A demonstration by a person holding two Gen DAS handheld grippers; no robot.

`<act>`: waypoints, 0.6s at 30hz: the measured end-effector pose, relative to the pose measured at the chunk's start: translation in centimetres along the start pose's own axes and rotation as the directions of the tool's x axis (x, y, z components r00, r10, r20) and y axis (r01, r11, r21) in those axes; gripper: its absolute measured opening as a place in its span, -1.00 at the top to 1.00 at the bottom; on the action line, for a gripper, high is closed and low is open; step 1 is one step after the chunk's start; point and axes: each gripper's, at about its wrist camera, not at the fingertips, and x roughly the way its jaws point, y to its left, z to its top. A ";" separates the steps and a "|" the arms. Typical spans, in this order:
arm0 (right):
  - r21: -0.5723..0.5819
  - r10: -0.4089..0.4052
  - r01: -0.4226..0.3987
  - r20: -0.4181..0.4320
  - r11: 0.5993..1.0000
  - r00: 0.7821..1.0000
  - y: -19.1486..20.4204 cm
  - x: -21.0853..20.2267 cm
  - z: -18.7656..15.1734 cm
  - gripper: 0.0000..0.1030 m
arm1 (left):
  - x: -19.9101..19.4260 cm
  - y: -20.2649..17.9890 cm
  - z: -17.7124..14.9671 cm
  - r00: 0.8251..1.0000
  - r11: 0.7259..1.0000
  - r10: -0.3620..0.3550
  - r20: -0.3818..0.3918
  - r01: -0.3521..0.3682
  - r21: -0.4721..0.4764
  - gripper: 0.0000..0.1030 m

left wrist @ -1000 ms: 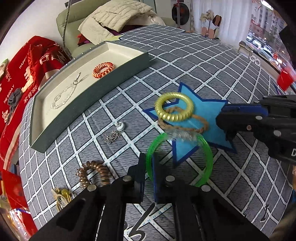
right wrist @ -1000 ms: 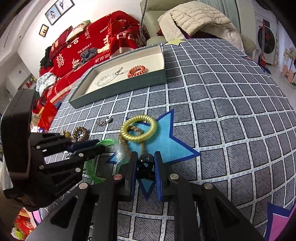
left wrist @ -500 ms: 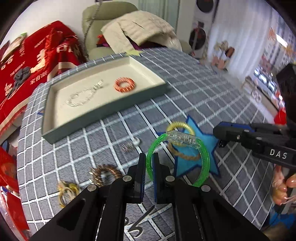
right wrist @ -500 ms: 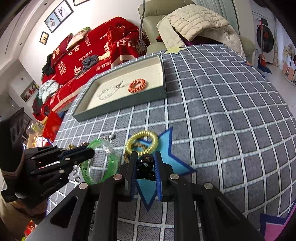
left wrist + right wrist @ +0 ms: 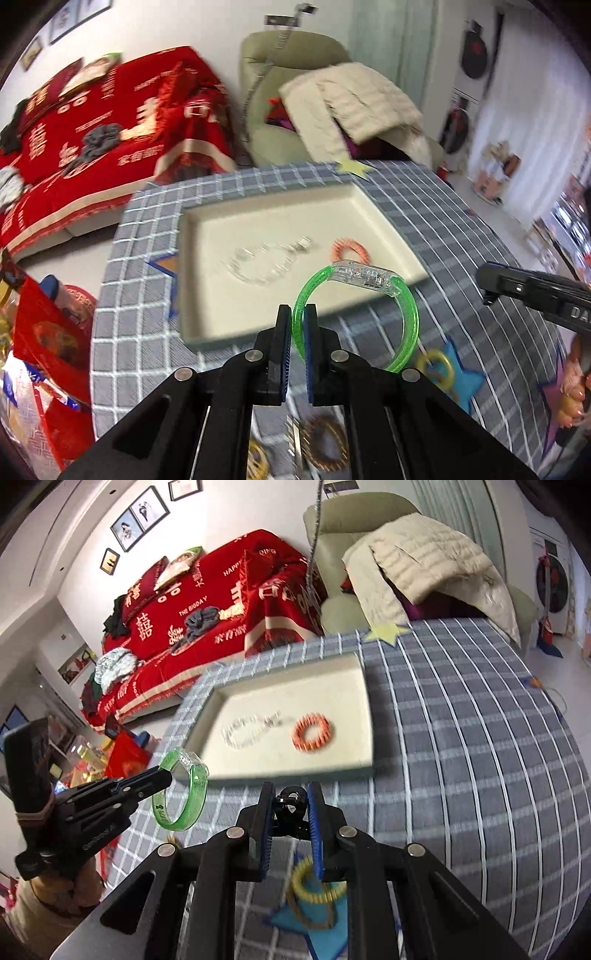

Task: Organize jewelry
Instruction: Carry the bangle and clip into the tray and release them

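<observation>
Left gripper (image 5: 298, 328): jaws clamped on the rim of a green translucent bangle (image 5: 408, 321), which stands clear of the tabletop (image 5: 461, 236) with its clear plastic clasp section uppermost. In the right wrist view the bangle (image 5: 183, 794) hangs off the left gripper's tip (image 5: 166, 775), just in front of the near left corner of the tray (image 5: 218, 698).

Right gripper (image 5: 290, 812): jaws drawn close on a small black clip-like piece (image 5: 291, 805); its exact kind cannot be told. It is held above the tabletop, just before the tray's near wall.

Tray: grey-green outside, cream lining, resting on the grey checked cloth. Inside lie a clear beaded bracelet (image 5: 266, 262) at centre and an orange coil hair tie (image 5: 349, 251) to its right, apart from each other. Same pair visible from the right wrist: bracelet (image 5: 247, 731), hair tie (image 5: 312, 733).

Left on the tabletop, below the grippers: a yellow coil ring (image 5: 317, 886) overlapping a thin brown band (image 5: 295, 910), both on a blue star-shaped mat (image 5: 325, 938). Left wrist view shows a brown coil hair tie (image 5: 325, 441) and a gold piece (image 5: 256, 461) near the bottom edge, blurred.

A yellow star sticker (image 5: 352, 168) lies beyond the tray's far corner.
</observation>
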 end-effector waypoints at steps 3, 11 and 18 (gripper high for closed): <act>0.000 0.001 -0.001 0.003 1.000 1.000 0.3 1.4 2.1 0.63 | 0.9 1.4 1.6 0.999 0.999 0.031 0.012 -0.031 -0.032 0.47; -0.005 -0.027 0.027 -0.019 1.000 0.999 0.4 6.7 6.1 0.63 | 4.9 4.3 5.5 0.997 0.992 0.078 0.007 -0.077 -0.104 0.47; -0.009 -0.075 0.074 -0.059 0.997 0.995 -0.6 12.3 7.4 0.63 | 10.3 5.5 5.2 0.989 0.983 0.134 -0.065 -0.140 -0.119 0.47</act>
